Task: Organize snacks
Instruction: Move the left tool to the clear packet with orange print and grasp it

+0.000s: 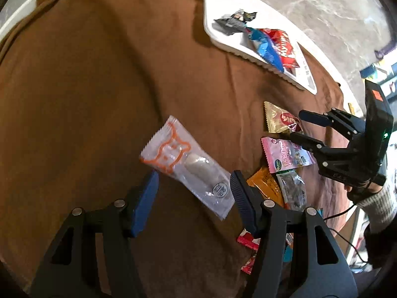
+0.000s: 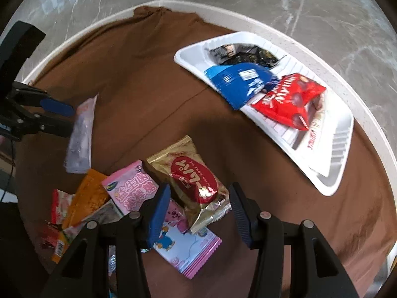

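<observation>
Lying on a brown cloth (image 2: pixel 139 69) that covers the round white tabletop (image 2: pixel 367 114), a heap of snack packets waits near the white ribbed tray (image 2: pixel 335 154). In the tray there are already a dark packet (image 2: pixel 238 52), a blue packet (image 2: pixel 238 84) and a red packet (image 2: pixel 290 101). The left tongs (image 1: pixel 193 191) stand released, with a clear packet with an orange cat drawing (image 1: pixel 186 164) on the cloth between the blue pads, not pressed by them. The right tongs (image 2: pixel 199 203) are also released and hang over a gold packet with a red oval label (image 2: pixel 191 181), which lies on a pink packet (image 2: pixel 131 186); the pads do not touch it. Beside them lie an orange packet (image 2: pixel 86 198) and some smaller ones, outside the tray.
</observation>
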The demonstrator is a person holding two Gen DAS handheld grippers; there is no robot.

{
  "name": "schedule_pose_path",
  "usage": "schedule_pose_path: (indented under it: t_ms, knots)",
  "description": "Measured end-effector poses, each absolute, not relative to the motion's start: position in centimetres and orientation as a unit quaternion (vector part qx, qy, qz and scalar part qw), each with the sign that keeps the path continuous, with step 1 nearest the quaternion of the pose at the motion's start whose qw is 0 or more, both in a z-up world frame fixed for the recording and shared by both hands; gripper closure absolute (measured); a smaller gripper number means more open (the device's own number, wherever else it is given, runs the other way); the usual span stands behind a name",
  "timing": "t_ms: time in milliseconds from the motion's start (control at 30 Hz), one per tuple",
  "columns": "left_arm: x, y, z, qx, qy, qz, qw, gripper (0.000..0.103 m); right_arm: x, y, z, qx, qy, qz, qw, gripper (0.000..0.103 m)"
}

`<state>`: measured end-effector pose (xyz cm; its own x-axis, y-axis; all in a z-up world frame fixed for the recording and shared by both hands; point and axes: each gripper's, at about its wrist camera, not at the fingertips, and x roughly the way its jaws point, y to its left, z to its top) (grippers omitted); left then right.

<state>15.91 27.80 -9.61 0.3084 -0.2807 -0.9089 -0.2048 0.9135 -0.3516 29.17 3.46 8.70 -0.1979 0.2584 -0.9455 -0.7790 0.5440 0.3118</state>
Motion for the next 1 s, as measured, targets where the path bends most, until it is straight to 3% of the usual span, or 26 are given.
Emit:
schedule_pose_path:
  t_ms: [267, 533, 600, 867, 1000]
  knots:
    - [16.1, 26.4, -10.5, -0.203, 0.595, -0.005, 0.777, 0.038, 29.5, 4.7, 7.2, -0.201, 0.637, 0.451, 0.593, 0.051]
    - [16.5, 24.6, -10.3, -0.192, 0.583, 0.032, 0.789, 0.040, 29.8, 3.9, 6.8, -0.187, 0.626, 0.469, 0.594, 0.064]
    - [16.7, 24.0, -10.3, -0.170, 0.582, 0.037, 0.794, 0.053, 29.8, 3.8, 6.8, -0.182, 0.626, 0.472, 0.594, 0.065]
    - [17.0, 24.0, -10.4, -0.182, 0.579, 0.014, 0.795, 0.077, 30.9, 2.3, 7.0, -0.123, 0.648, 0.471, 0.585, 0.066]
    - [17.1, 24.2, -10.2, -0.183, 0.577, 0.006, 0.796, 0.080, 31.8, 1.5, 6.6, -0.075, 0.670, 0.463, 0.575, 0.066]
